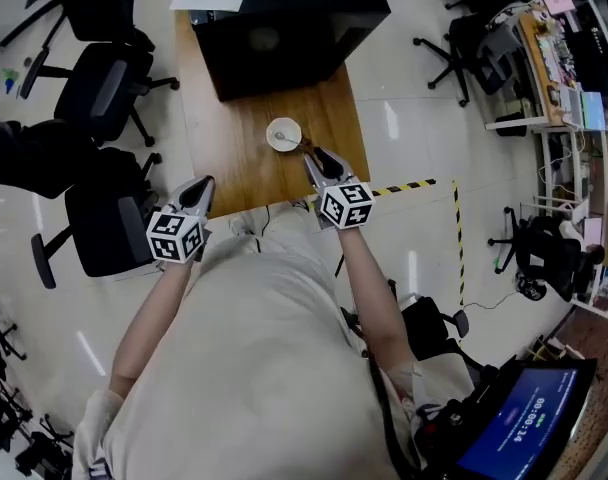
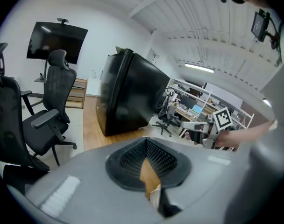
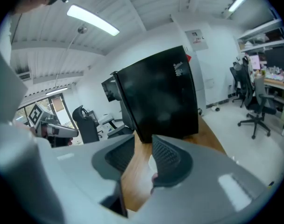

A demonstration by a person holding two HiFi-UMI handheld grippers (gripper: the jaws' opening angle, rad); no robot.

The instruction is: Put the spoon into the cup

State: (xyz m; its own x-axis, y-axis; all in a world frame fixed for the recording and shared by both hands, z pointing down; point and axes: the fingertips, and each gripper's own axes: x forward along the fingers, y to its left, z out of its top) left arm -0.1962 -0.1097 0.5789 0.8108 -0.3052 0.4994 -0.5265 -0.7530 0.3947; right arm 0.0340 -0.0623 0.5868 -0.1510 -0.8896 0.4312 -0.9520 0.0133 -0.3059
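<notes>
On the wooden table (image 1: 234,158) stands a white cup (image 1: 284,134). A thin spoon handle (image 1: 305,146) leans out over its rim toward the near right, and the bowl end lies inside the cup. My right gripper (image 1: 314,156) hangs just in front of the cup, close to the handle's tip. Its jaws stand apart with bare wood showing between them (image 3: 143,139) and nothing held. My left gripper (image 1: 204,184) hovers at the table's near left edge, far from the cup. Its tips meet (image 2: 145,141) and hold nothing.
A large black box (image 1: 284,23) fills the far end of the table, behind the cup. Black office chairs (image 1: 104,88) stand on the floor to the left. Yellow-black floor tape (image 1: 414,185) runs to the right of the table.
</notes>
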